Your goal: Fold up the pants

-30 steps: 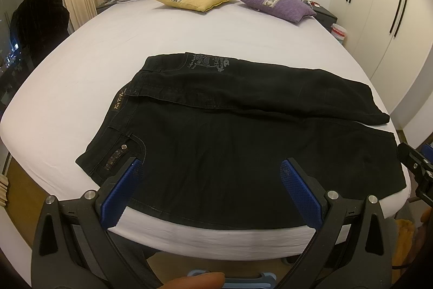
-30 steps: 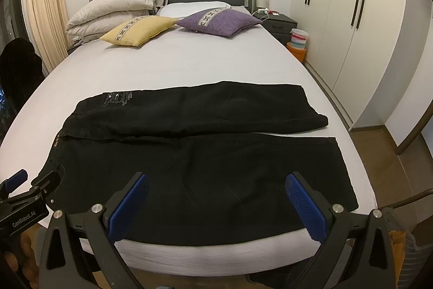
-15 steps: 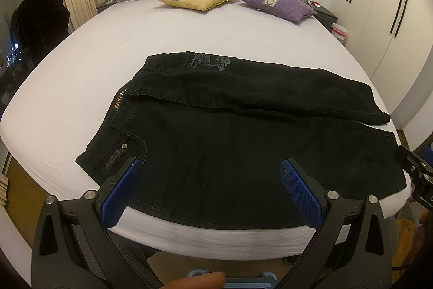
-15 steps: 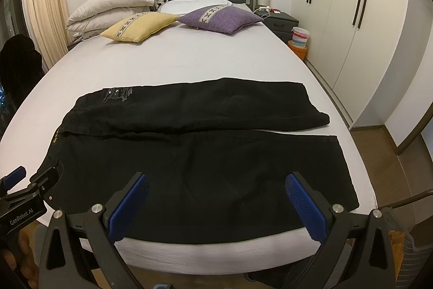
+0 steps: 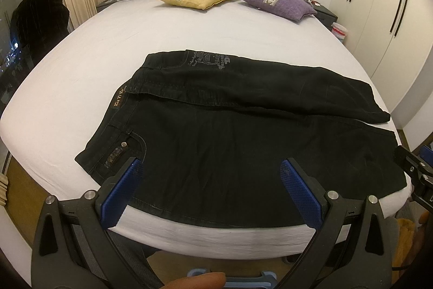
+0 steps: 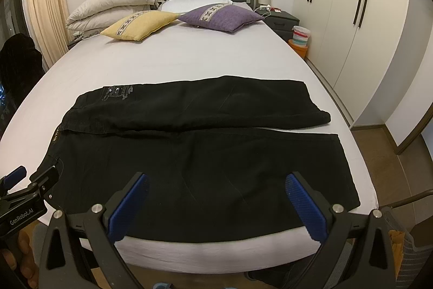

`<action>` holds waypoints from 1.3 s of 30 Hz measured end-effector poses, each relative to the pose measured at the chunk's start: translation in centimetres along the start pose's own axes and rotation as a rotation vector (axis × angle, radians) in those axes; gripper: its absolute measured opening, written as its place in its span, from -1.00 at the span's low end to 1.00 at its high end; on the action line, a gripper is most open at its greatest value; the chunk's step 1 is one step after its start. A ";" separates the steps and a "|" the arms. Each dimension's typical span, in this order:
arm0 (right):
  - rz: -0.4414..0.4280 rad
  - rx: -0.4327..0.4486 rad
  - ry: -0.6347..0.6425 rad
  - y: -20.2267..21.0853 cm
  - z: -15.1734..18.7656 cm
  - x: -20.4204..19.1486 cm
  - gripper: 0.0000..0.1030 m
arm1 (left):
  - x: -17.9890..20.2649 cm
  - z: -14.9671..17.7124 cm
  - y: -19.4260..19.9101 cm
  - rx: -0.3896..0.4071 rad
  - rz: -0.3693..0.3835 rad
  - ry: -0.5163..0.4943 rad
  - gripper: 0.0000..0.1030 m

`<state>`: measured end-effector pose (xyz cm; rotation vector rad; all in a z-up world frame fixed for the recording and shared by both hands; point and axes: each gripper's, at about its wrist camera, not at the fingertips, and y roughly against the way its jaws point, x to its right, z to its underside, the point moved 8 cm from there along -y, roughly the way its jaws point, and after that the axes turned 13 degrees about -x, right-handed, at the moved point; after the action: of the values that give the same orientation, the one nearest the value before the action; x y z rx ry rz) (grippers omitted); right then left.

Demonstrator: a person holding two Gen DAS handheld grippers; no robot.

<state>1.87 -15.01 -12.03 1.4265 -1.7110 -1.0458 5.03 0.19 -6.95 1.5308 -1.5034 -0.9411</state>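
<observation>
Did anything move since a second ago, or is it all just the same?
Only a little. The right gripper tipped up and eased back a bit, so the pants sit lower in its view. The left gripper barely moved. Nothing was grabbed or let go: both grippers are open and hover near the bed edge. The pants lie flat as before, and the pillows stayed put.

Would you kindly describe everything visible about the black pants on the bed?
The black pants look like denim and lie flat across the white bed, near its foot edge, waistband to the left with a gold-lettered label, a riveted pocket and grey printing. The far leg is partly folded over. Neither open tool touches them.
</observation>
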 end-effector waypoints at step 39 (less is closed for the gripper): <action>-0.006 -0.012 0.000 -0.3 0.9 -0.5 1.00 | 0.5 1.0 -0.3 -0.011 0.000 -0.012 1.00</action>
<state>1.31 -14.45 -12.69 1.4248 -1.6982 -1.0577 4.29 -0.30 -7.67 1.5200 -1.5049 -0.9586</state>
